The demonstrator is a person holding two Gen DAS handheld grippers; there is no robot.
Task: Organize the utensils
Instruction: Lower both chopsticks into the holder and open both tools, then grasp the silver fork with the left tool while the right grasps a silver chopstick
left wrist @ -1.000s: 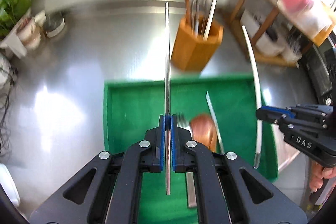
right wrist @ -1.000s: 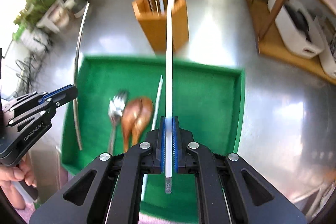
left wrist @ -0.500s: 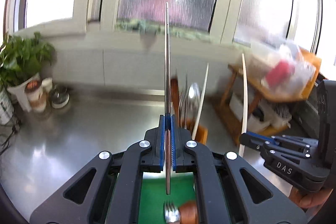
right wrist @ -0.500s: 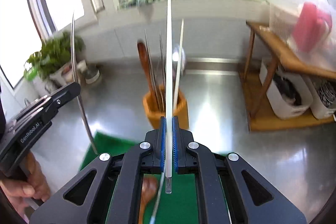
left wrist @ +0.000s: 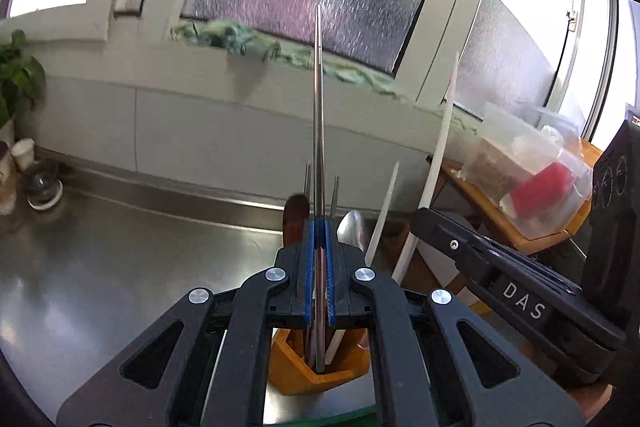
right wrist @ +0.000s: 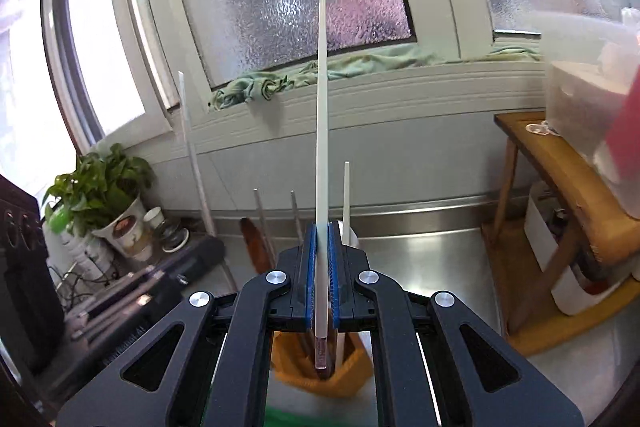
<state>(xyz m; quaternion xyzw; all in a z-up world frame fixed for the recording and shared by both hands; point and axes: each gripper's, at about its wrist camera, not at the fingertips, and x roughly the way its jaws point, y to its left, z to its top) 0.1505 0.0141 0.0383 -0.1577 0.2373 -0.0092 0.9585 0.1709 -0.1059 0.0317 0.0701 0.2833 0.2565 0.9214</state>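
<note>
My left gripper (left wrist: pixel 319 267) is shut on a metal chopstick (left wrist: pixel 318 115) held upright, its lower end over the mouth of the wooden utensil holder (left wrist: pixel 296 367). My right gripper (right wrist: pixel 321 267) is shut on a white chopstick (right wrist: pixel 322 115), also upright, its lower end over the same holder (right wrist: pixel 352 375). The holder has a wooden spoon (left wrist: pixel 296 215), a metal spoon (left wrist: pixel 352 231), a white chopstick (left wrist: pixel 382 215) and metal sticks in it. The right gripper (left wrist: pixel 512 291) shows in the left wrist view; the left gripper (right wrist: pixel 132 299) shows in the right wrist view.
A steel counter (left wrist: pixel 100 259) runs to a wall under a frosted window. A potted plant (right wrist: pixel 104 195) and cups stand at the left. A wooden shelf (right wrist: pixel 560 179) with plastic boxes is at the right. A sliver of green tray (left wrist: pixel 340 417) lies below the holder.
Both grippers have tilted up from looking down at the green tray to looking level, and have come over the wooden holder, each still holding its chopstick.
</note>
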